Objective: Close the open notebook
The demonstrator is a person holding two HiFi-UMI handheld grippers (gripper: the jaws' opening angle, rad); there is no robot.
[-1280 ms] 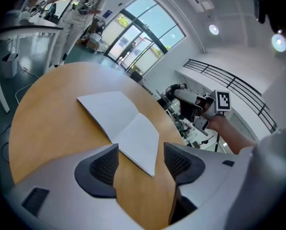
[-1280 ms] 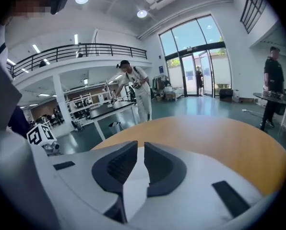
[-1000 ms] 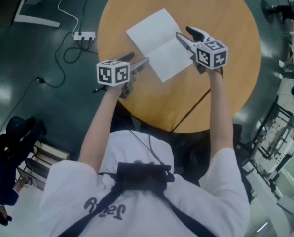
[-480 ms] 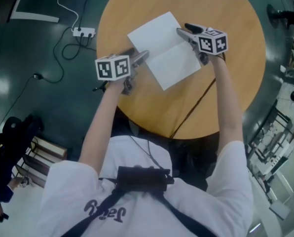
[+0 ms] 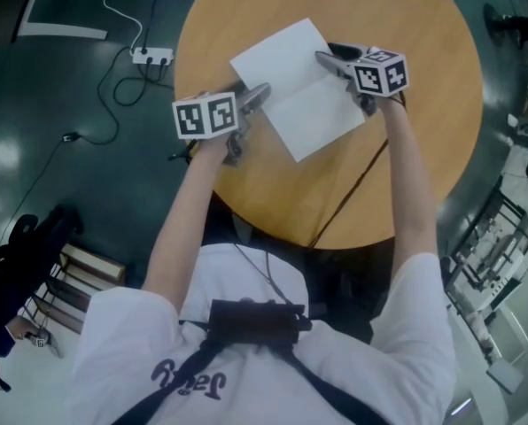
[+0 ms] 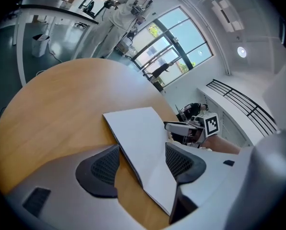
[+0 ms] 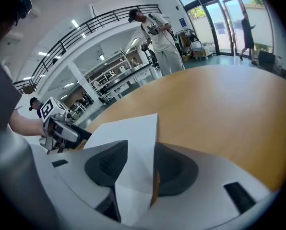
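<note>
An open white notebook (image 5: 295, 87) lies flat on the round wooden table (image 5: 397, 175). My left gripper (image 5: 260, 96) is at its left edge, jaws open on either side of that edge (image 6: 143, 143). My right gripper (image 5: 326, 56) is at the notebook's right side. Its jaws have just been closing, and a raised white page (image 7: 131, 128) stands between the pads, which stand apart. In the left gripper view the right gripper (image 6: 181, 127) shows across the pages. The right gripper view shows the left gripper (image 7: 66, 131) the same way.
A thin black cable (image 5: 353, 189) runs over the table toward the person. On the dark floor to the left lie a white power strip (image 5: 149, 57) and its cords. A stack of books (image 5: 78, 282) sits lower left. People stand far off in the hall (image 7: 160, 32).
The left gripper has moved right, up to the notebook's left edge. The right gripper has come down onto the right edge, and its jaws now frame a page.
</note>
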